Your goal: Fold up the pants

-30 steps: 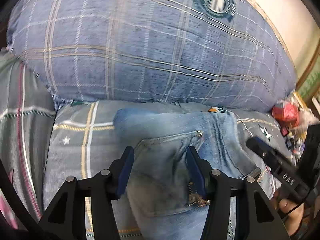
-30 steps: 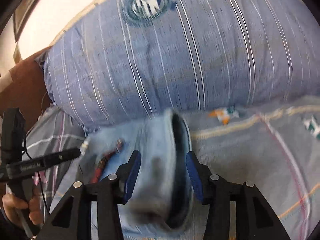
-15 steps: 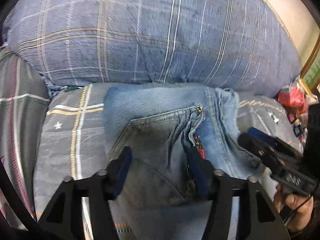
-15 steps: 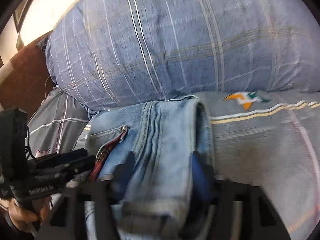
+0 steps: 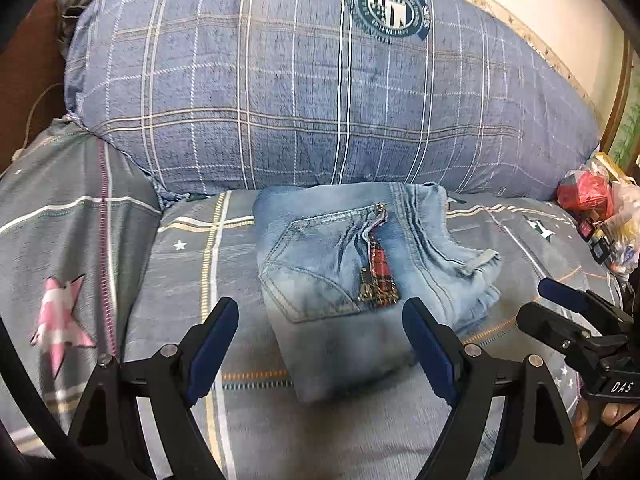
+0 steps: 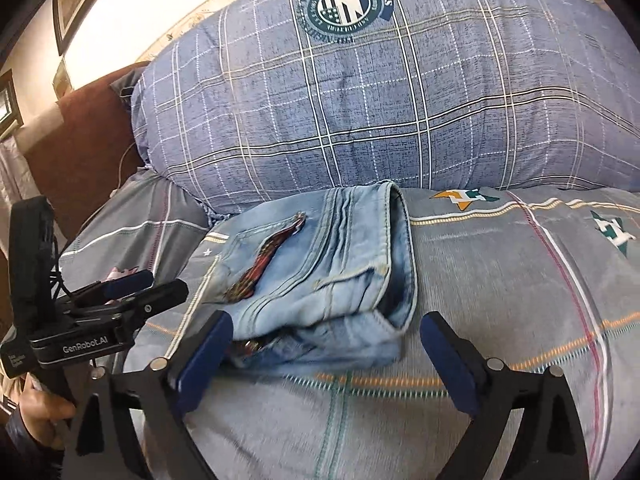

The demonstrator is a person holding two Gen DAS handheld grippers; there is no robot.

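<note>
The light blue jeans (image 5: pixel 340 272) lie folded into a compact bundle on the grey bedspread (image 5: pixel 192 280), just in front of the big pillow. A back pocket with a zip and red plaid lining faces up. My left gripper (image 5: pixel 320 332) is open and empty, its blue pads on either side of the bundle's near end. The right gripper (image 5: pixel 560 304) shows at the right edge of that view. In the right wrist view the jeans (image 6: pixel 332 264) show their waistband edge. My right gripper (image 6: pixel 324 340) is open and empty just in front of them. The left gripper (image 6: pixel 132 292) is at the left.
A large blue plaid pillow (image 5: pixel 320 92) with a round crest stands behind the jeans. A grey striped cushion (image 5: pixel 68 248) with a pink star lies at the left. Plastic bags and small packets (image 5: pixel 600 212) are piled at the right edge of the bed. A brown headboard (image 6: pixel 84 140) is at far left.
Both grippers opened and let go of the jeans, then pulled back toward me. The folded bundle now rests on the bedspread on its own.
</note>
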